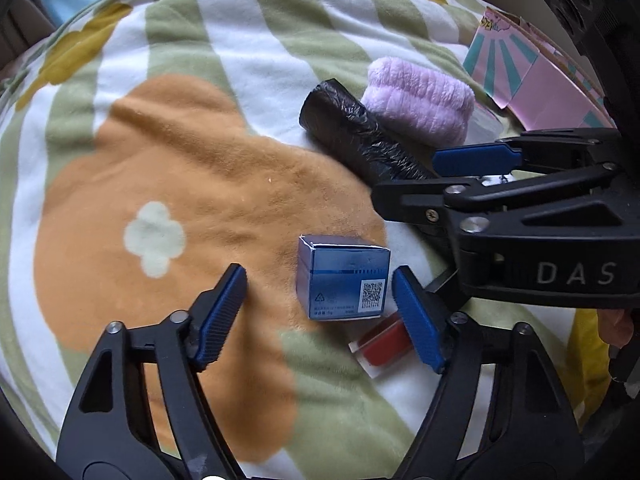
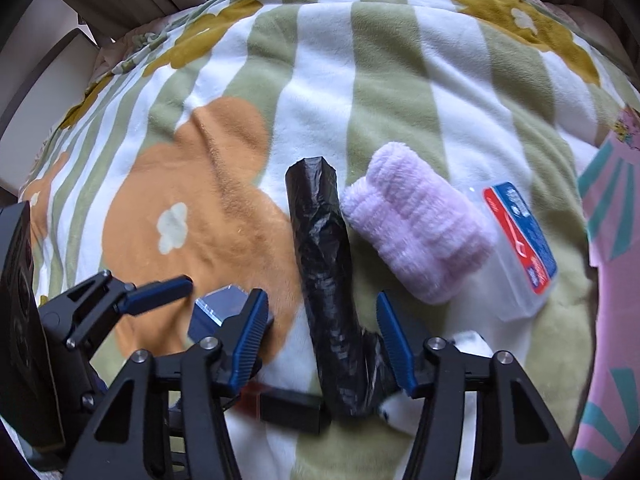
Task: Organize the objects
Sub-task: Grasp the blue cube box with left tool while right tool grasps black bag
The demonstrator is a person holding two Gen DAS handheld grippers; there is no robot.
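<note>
A small blue box (image 1: 344, 280) with a QR code stands on the blanket between the fingers of my open left gripper (image 1: 320, 312), untouched. A red block in clear plastic (image 1: 382, 342) lies by the right finger. My open right gripper (image 2: 322, 332) straddles a black roll of bags (image 2: 324, 280) without touching it; the roll also shows in the left wrist view (image 1: 352, 132). A folded lilac towel (image 2: 416, 228) lies right of the roll. The right gripper also shows in the left wrist view (image 1: 408, 178), and the left gripper in the right wrist view (image 2: 208, 292).
A striped flower-print blanket (image 2: 320, 80) covers the bed. A clear plastic case with a red-blue label (image 2: 520, 236) lies right of the towel. A pink and teal carton (image 1: 532, 76) stands at the right edge. A black block (image 2: 292, 404) lies under my right gripper.
</note>
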